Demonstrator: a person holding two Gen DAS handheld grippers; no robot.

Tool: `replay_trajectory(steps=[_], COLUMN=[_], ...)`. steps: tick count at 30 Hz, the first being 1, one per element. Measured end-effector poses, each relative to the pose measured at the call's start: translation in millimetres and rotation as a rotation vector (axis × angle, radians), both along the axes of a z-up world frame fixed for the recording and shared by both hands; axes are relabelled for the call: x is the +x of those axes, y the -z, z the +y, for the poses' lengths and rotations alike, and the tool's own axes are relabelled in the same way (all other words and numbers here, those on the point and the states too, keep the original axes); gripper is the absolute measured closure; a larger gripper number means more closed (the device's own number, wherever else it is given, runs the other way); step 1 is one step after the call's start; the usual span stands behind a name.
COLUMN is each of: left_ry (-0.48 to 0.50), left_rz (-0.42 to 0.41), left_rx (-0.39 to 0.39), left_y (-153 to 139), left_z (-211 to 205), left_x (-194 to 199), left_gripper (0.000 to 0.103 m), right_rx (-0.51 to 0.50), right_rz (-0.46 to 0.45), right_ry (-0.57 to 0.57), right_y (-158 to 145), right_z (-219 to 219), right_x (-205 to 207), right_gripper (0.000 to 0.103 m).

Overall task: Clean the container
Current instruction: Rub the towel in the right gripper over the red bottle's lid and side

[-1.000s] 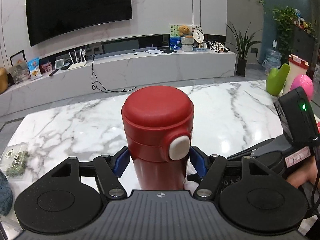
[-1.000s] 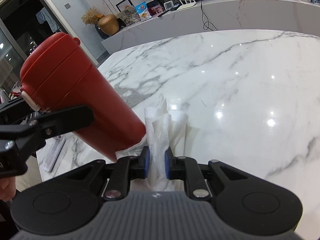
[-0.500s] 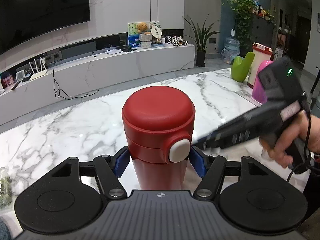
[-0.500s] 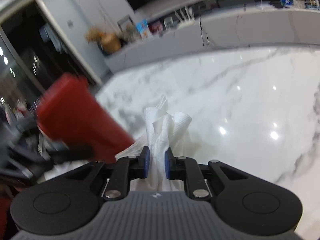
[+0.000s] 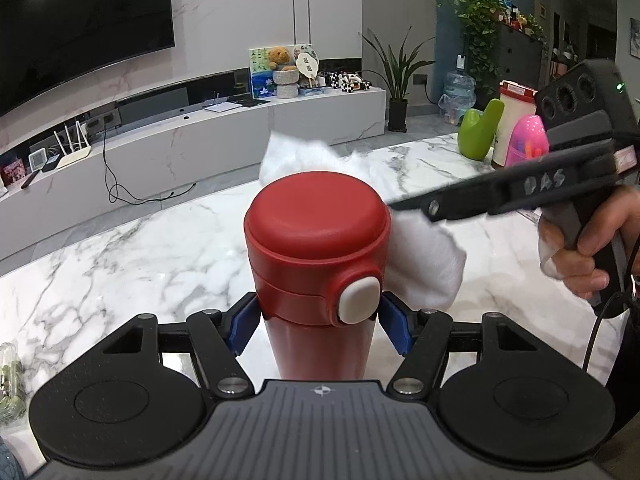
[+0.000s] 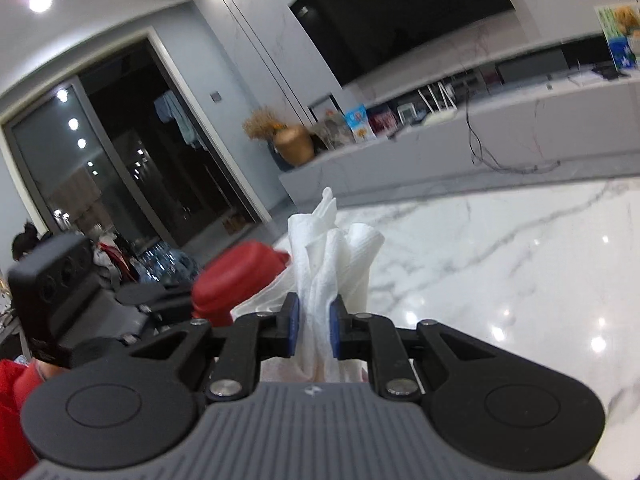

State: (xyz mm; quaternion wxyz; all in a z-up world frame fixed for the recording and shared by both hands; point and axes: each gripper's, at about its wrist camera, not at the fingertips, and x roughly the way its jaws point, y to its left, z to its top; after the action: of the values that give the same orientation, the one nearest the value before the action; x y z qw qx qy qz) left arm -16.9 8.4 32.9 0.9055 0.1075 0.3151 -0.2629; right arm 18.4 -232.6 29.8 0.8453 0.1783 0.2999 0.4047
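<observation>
My left gripper is shut on a red flask with a white lid button, holding it upright above the marble table. My right gripper is shut on a bunched white paper towel. In the left wrist view the right gripper reaches in from the right and the towel presses against the right and far side of the flask's lid. In the right wrist view the flask's red lid shows just left of the towel.
A green object, a pink egg-shaped holder and a white canister stand at the table's far right. A clear packet lies at the left edge. A TV bench runs behind the table.
The right gripper has risen from beside the flask's base to its lid, bringing the towel against the lid. The left gripper has turned rightward with the flask still held.
</observation>
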Motion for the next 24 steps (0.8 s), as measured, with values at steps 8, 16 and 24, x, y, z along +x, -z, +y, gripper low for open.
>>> replay_trajectory(steps=[8,16,24], left_ry=[-0.008,-0.068,-0.299], left_rz=[0.004,-0.01,-0.049], left_rx=[0.003,0.002,-0.066], left_y=[-5,-5,-12], left_z=[-5,-11,-23], left_x=[-2,-7,-16], left_gripper=[0.04,0.039,0.035], right_rx=[-0.125,-0.231,-0.241], right_rz=[0.155,0.233,0.254], right_ry=[0.004,0.006,0.007], right_y=[34,57,64], right_z=[15,29,30], right_x=[11,15,19], right_gripper=[0.085,0.085,0.085])
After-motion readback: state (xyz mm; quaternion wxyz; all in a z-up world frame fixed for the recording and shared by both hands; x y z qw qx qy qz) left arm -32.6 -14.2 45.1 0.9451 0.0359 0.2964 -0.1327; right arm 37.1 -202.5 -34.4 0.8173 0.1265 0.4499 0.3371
